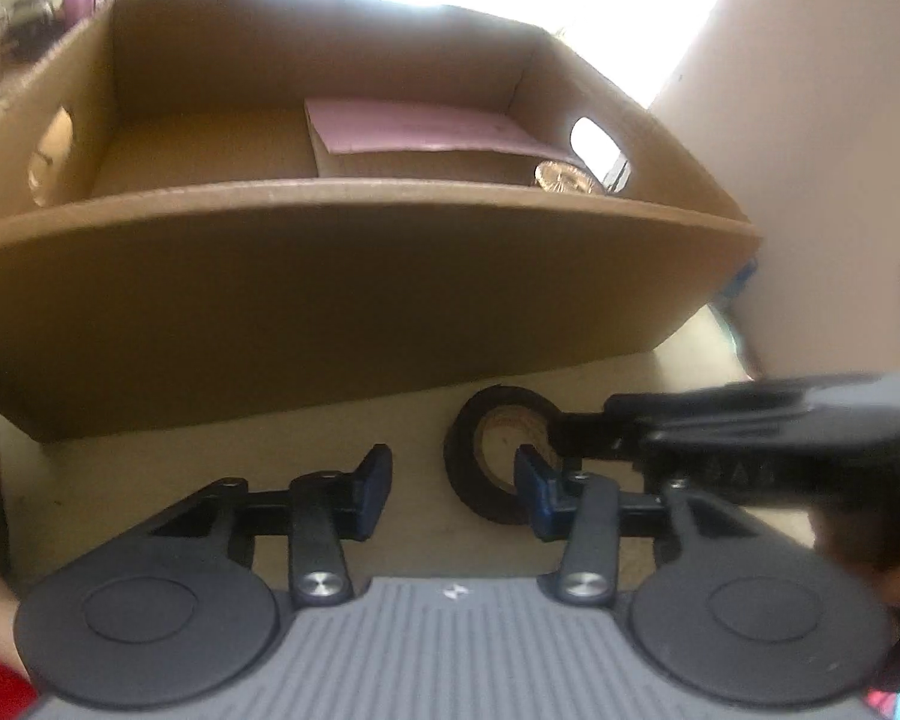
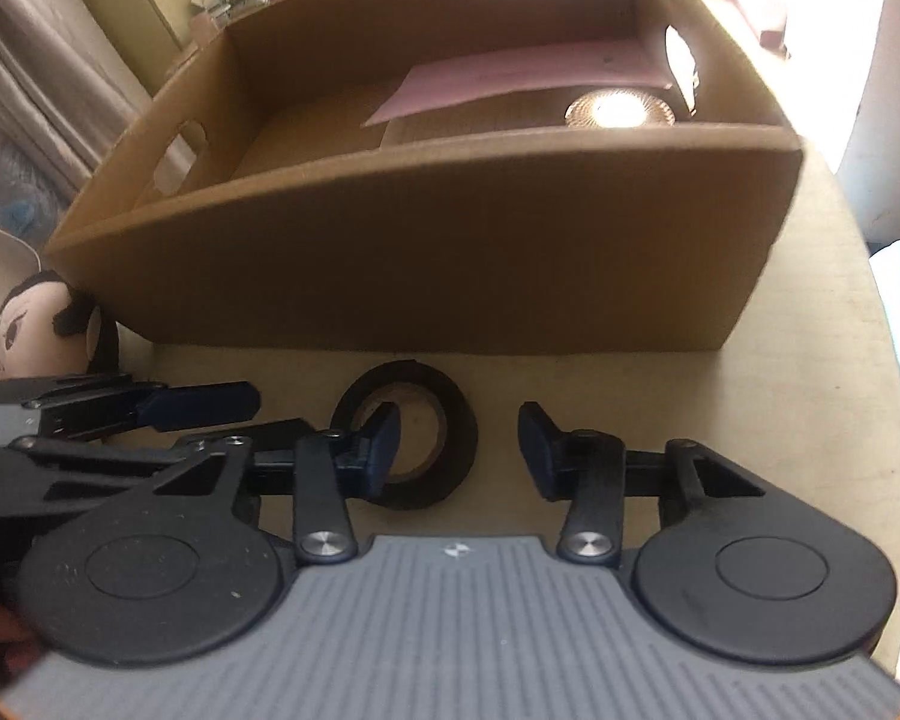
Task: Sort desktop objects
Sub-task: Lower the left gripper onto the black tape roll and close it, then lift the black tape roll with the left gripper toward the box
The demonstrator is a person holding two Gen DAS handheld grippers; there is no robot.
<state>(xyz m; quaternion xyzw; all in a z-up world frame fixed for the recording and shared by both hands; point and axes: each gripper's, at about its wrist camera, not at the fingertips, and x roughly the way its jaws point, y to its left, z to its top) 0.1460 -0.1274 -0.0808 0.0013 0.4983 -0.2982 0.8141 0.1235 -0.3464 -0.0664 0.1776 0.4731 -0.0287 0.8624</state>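
A black roll of tape [image 1: 493,450] lies flat on the beige table in front of a cardboard box [image 1: 330,276]. My left gripper [image 1: 450,489] is open, its right finger over the roll's hole. The right gripper's fingers [image 1: 576,426] reach in from the right and touch the roll. In the right wrist view the roll [image 2: 450,420] lies between the fingers of my open right gripper [image 2: 459,444], with the left finger over its hole. The box [image 2: 450,252] holds a pink paper [image 2: 510,78] and a shiny round disc [image 2: 618,111]. The left gripper [image 2: 198,402] comes in from the left.
A plush doll head [image 2: 30,324] lies at the box's left corner. A pale wall [image 1: 810,150] stands to the right of the box. The table edge [image 2: 888,420] curves on the right, with pale objects beyond it.
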